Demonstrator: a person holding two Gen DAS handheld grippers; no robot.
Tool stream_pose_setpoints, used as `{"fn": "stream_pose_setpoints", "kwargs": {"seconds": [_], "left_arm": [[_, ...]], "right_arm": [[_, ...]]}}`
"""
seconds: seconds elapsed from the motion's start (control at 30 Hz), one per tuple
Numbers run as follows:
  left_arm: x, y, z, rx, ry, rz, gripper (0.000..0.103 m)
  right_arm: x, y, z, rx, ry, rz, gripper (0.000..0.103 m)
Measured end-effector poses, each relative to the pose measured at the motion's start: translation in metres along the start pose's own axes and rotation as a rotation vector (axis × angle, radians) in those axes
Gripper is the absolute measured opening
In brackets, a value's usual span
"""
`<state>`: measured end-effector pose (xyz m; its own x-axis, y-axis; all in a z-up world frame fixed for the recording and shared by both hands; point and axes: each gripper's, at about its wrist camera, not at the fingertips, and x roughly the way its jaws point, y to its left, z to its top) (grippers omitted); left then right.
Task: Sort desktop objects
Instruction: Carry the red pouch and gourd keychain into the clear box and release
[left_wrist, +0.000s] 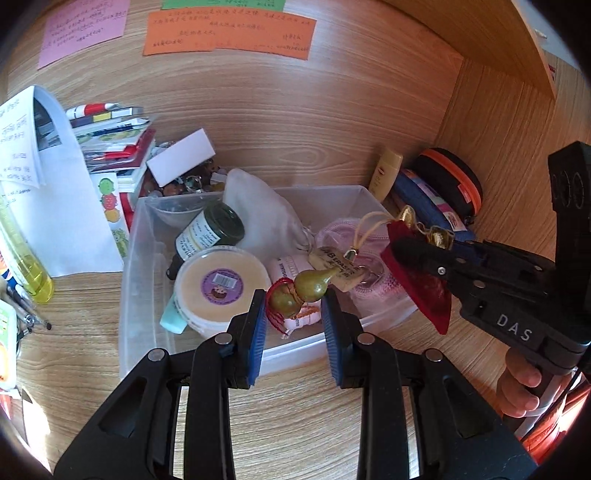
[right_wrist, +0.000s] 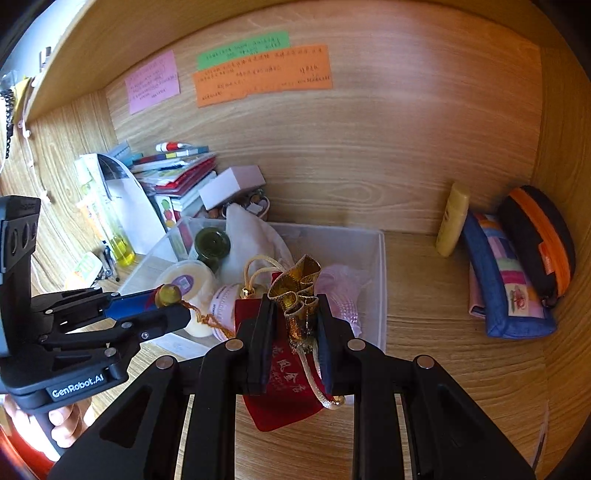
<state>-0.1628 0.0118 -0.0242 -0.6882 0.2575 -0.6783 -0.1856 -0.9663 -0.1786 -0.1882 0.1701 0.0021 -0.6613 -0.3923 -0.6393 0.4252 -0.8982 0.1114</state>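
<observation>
Left gripper: clamped on the green gourd charm, held just above the near rim of the clear plastic bin.
Right gripper: pinching the red velvet pouch at its gold-trimmed neck, pouch dangling over the wooden desk at the bin's front edge.
Bin contents: round tub with a purple label, dark green jar, white cloth bag.
Right side: blue patchwork pencil case leaning by the wall.

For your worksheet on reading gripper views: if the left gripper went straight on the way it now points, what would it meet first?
The left gripper already has the gourd charm between its fingers. Straight beyond lies the cork tag in the clear bin, likely first, then the pink pouch. Depth is unclear.
</observation>
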Motion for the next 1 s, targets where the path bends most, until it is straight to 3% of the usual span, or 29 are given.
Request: {"fn": "stream_pose_setpoints", "kwargs": {"seconds": [0.37, 0.73, 0.8, 1.0], "left_arm": [[0.023, -0.003, 0.001, -0.004, 0.044, -0.014, 0.029], [0.020, 0.000, -0.001, -0.006, 0.047, -0.030, 0.031], [0.019, -0.001, -0.001, -0.004, 0.045, -0.030, 0.033], [0.013, -0.007, -0.005, 0.025, 0.023, -0.019, 0.043]], "right_arm": [[0.019, -0.002, 0.004, 0.000, -0.006, -0.037, 0.019], [0.031, 0.004, 0.006, -0.025, 0.006, -0.086, 0.023], [0.031, 0.004, 0.006, -0.022, 0.009, -0.082, 0.026], [0.025, 0.008, 0.006, -0.013, 0.033, -0.049, 0.047]]}}
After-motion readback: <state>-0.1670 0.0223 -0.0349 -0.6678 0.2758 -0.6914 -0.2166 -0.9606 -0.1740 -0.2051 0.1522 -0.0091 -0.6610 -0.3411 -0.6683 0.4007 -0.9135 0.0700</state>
